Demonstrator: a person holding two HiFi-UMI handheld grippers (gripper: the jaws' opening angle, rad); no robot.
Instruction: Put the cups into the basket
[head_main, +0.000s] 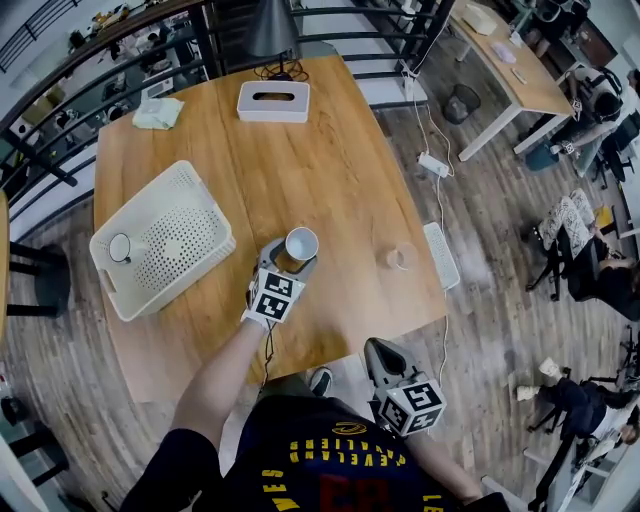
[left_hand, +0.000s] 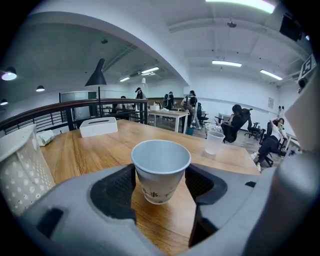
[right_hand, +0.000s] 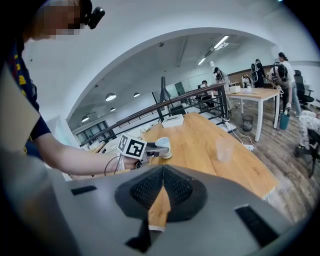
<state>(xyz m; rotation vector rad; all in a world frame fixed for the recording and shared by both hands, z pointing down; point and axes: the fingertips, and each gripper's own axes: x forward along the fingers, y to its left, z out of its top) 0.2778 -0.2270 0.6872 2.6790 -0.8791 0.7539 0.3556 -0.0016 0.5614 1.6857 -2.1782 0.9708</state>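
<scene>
- Cup (left_hand: 160, 170) stands upright on the table (head_main: 330, 170) between the left gripper's (left_hand: 160, 186) wide-apart jaws; a gentle squeeze below the rim would suit.
- Right gripper (right_hand: 160, 197) is clenched, empty.

- bright, even indoor light: long ceiling strips (left_hand: 226, 63) glow white in the left gripper view, and the one at the top edge is blown out to glare.
- the wooden tabletop (head_main: 330, 170) is lit flat in the head view, with only soft, faint shadows under what stands on it.
- all three views bend hard toward the edges: the railing (left_hand: 75, 107) bows into an arc, and black corners frame both gripper views.
- the paper cup (left_hand: 160, 170) is sharp, while the grey bodies of the left tool (left_hand: 160, 182) and right tool (right_hand: 161, 192) sit close to the lens and look soft.
</scene>
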